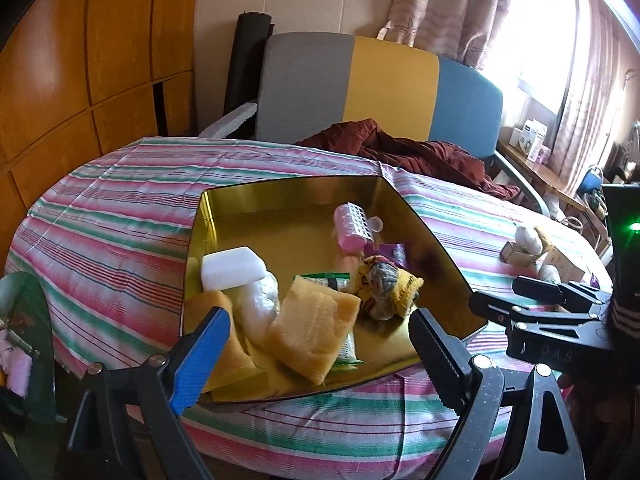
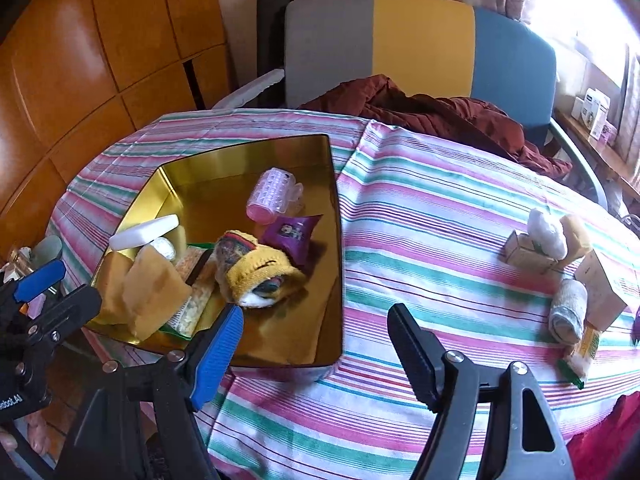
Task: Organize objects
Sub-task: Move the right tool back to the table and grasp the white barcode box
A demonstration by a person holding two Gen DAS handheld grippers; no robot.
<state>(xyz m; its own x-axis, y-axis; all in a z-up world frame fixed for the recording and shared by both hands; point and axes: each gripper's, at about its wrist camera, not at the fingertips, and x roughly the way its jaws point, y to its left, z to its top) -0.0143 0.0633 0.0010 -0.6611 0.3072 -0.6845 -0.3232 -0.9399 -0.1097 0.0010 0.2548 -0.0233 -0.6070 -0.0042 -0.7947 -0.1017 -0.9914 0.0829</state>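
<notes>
Both my grippers, left (image 1: 316,344) and right (image 2: 316,344), gape empty. Rolled grey sock (image 2: 567,310) lies off right; approach low, pinch mid-roll, then carry to shiny gold rectangular tin (image 2: 338,240).

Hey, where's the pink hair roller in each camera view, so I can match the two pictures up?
Left wrist: the pink hair roller lies in the gold tin, towards its far right corner, just above centre of the picture.
Right wrist: the roller lies in the tin's far part, left of centre, above the purple packet.
Shared landmark: the yellow sock bundle, nearer the camera than the roller in both.
</notes>
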